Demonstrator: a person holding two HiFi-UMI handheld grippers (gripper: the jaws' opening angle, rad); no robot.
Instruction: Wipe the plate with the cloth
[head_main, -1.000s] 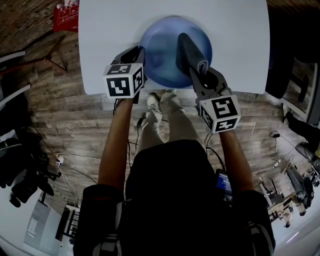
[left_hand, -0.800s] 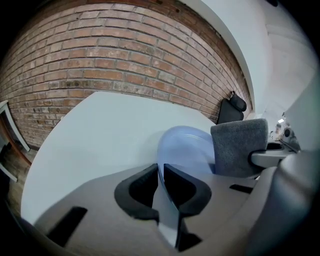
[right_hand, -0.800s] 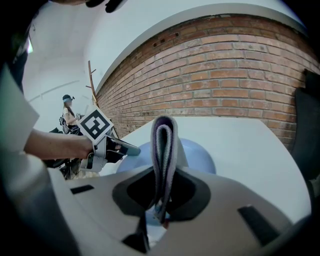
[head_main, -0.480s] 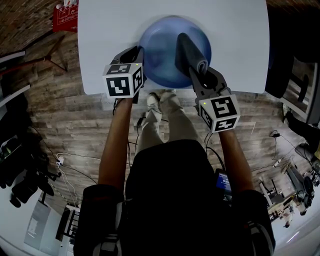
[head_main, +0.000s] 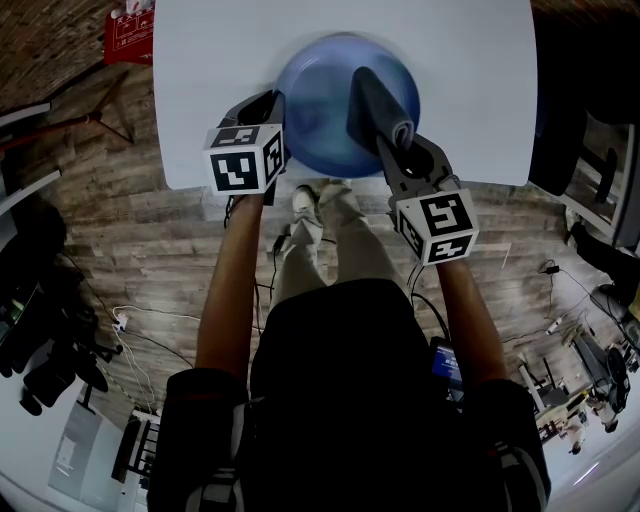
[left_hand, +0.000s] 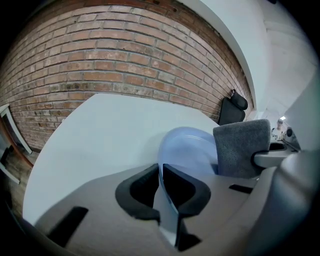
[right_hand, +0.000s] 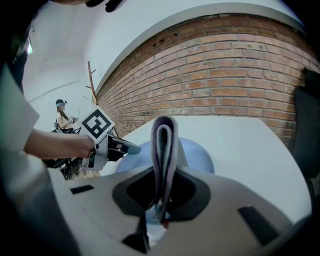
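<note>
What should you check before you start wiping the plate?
1. Left tongs on the blue plate: they have just been closing, with the plate's rim between them. Ok.
2. Right tongs clamping the folded grey cloth: ok.
3. Cloth lined up over the plate: ok.
4. Cloth already pressing on the plate: cannot tell.
5. Plate above the white table, not the floor: ok.

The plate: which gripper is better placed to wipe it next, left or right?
Right. The right gripper is shut on the folded cloth, which is over the plate. The left gripper has just been closing its jaws on the plate's near rim, so it is better kept as the holder.
</note>
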